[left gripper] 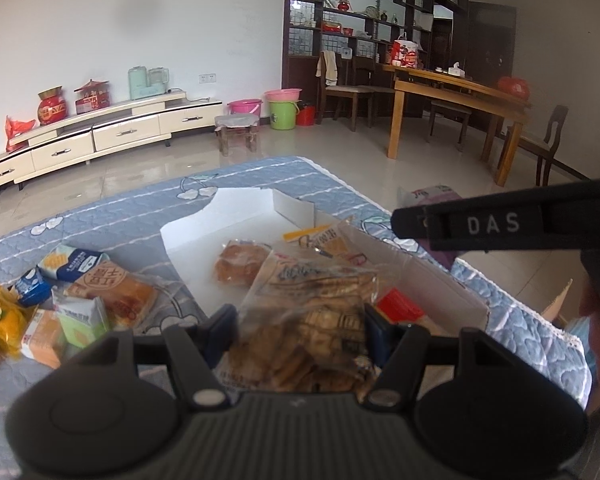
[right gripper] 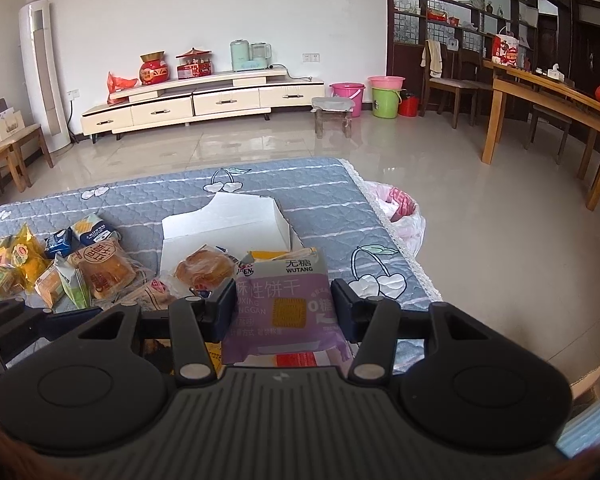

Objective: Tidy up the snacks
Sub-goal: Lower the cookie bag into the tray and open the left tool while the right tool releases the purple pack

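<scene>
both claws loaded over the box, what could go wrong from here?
1. The left claw pinches a floppy clear biscuit bag; it may sag, snag the white box wall or slip.
2. The right claw carries a purple biscuit pack toward the same box; the claws could collide.

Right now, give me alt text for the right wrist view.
The right tongs grip a purple biscuit packet above a white box on a blue quilt. More snacks lie to the left.
</scene>
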{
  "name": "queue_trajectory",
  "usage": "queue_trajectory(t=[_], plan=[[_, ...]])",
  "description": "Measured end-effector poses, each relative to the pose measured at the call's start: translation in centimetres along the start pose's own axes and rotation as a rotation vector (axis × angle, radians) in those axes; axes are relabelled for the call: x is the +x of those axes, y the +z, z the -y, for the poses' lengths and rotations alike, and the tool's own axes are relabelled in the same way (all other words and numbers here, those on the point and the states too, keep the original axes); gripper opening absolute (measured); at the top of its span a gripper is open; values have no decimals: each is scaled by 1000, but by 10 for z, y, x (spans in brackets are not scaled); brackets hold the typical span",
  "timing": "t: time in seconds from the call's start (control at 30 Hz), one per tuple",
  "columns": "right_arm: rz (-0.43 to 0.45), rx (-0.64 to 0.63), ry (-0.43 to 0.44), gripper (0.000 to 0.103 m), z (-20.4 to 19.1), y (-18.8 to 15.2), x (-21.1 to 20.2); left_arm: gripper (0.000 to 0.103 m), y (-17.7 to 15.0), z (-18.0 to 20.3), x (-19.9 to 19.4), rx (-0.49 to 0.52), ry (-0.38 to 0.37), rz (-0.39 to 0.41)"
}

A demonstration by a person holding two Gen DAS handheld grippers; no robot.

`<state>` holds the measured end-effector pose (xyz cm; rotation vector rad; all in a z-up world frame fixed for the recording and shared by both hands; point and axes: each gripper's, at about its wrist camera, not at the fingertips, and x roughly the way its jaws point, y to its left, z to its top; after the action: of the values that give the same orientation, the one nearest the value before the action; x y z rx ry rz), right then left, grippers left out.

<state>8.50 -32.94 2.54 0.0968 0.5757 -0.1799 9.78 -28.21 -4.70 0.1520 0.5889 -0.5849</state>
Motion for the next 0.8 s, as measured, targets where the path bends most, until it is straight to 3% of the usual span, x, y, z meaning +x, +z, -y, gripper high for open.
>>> queue_trajectory(t=[0.63, 0.73, 0.8], plan=[[-19, 5, 3, 65, 4, 2, 14, 66, -11, 13, 8, 21, -65, -32], [-19, 7, 1, 69, 5, 2, 17, 69, -15, 14, 13, 25, -98, -55], [-11, 15, -5, 78, 6, 2, 16, 70, -17, 13, 13, 19, -108, -58]])
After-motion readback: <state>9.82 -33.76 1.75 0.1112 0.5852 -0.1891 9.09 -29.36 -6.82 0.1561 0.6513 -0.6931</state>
